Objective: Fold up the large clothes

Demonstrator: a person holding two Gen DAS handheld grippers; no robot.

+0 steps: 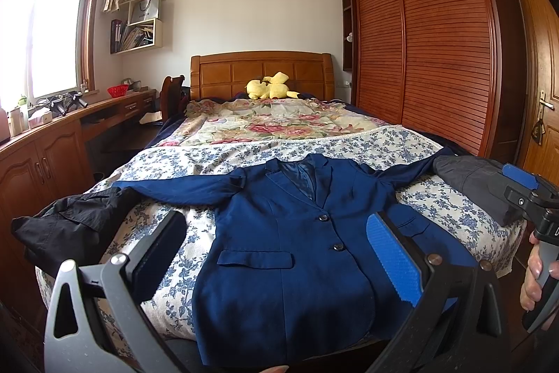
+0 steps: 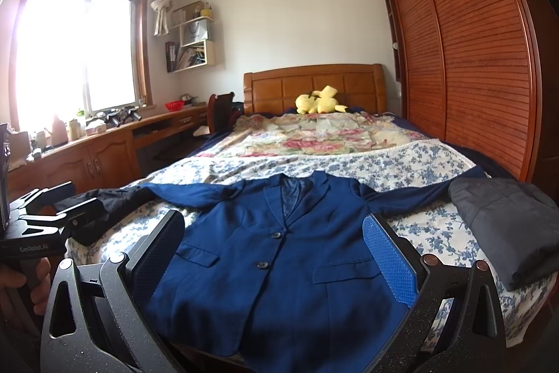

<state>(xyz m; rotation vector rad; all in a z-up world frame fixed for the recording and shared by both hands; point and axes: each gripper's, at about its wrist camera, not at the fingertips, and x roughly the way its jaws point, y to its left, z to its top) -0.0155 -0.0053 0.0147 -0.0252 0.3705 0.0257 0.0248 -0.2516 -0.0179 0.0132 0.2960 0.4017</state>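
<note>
The blue blazer point(image 1: 290, 254) lies face-up, buttoned and sleeves spread, across the foot of the bed point(image 1: 209, 159) — folding looks not yet begun — with left gripper point(image 1: 276, 254) and right gripper point(image 2: 272, 254) both spread wide and empty above it, so next each likely needs a sleeve or shoulder to pinch.

Bright wood-framed window point(image 2: 75, 48) far left; louvred reddish wooden wardrobe point(image 2: 464, 58) right; carved wooden headboard point(image 2: 314, 86) against far white wall point(image 2: 297, 16).
</note>
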